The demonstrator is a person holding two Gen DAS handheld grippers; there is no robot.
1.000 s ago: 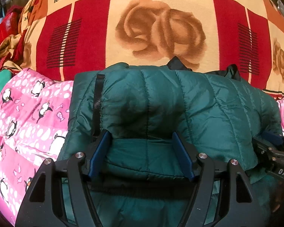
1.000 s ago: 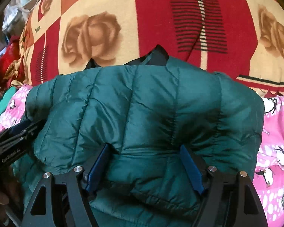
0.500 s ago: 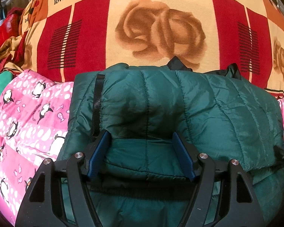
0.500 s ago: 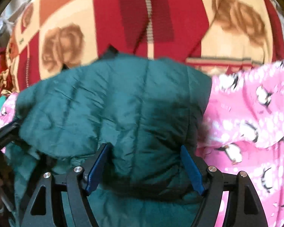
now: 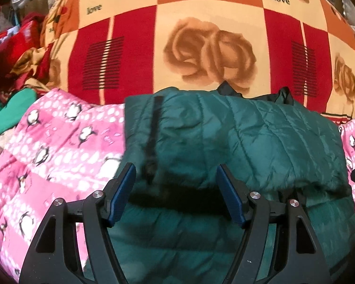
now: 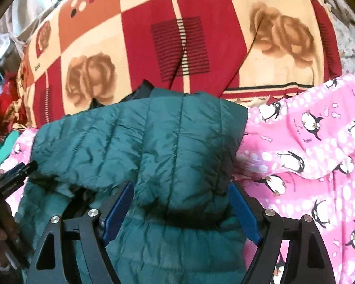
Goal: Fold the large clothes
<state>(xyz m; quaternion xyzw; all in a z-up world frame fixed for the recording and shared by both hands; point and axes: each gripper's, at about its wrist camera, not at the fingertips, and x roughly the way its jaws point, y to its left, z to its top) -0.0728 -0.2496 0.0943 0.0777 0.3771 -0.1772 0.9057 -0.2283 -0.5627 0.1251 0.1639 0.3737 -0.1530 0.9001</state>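
A dark green quilted puffer jacket (image 5: pixel 248 137) lies folded over on itself on a pink penguin-print sheet (image 5: pixel 59 156). My left gripper (image 5: pixel 176 189) is open, its blue pads standing at the near edge of the fold beside the black zipper strip (image 5: pixel 153 127). In the right wrist view the jacket (image 6: pixel 153 146) fills the middle. My right gripper (image 6: pixel 181 210) is open, its fingers astride the jacket's right end without clamping it. The left gripper's body (image 6: pixel 9 179) shows at the left edge.
A red, orange and cream rose-print blanket (image 5: pixel 201 47) rises behind the jacket. Red and green clothes (image 5: pixel 9 75) are heaped at the far left. The pink sheet (image 6: pixel 307 165) spreads to the right of the jacket.
Both grippers have drawn back and up from the jacket, so more of the fold and sheet shows. The right gripper swung right then back toward the jacket's right end. Both stayed open.
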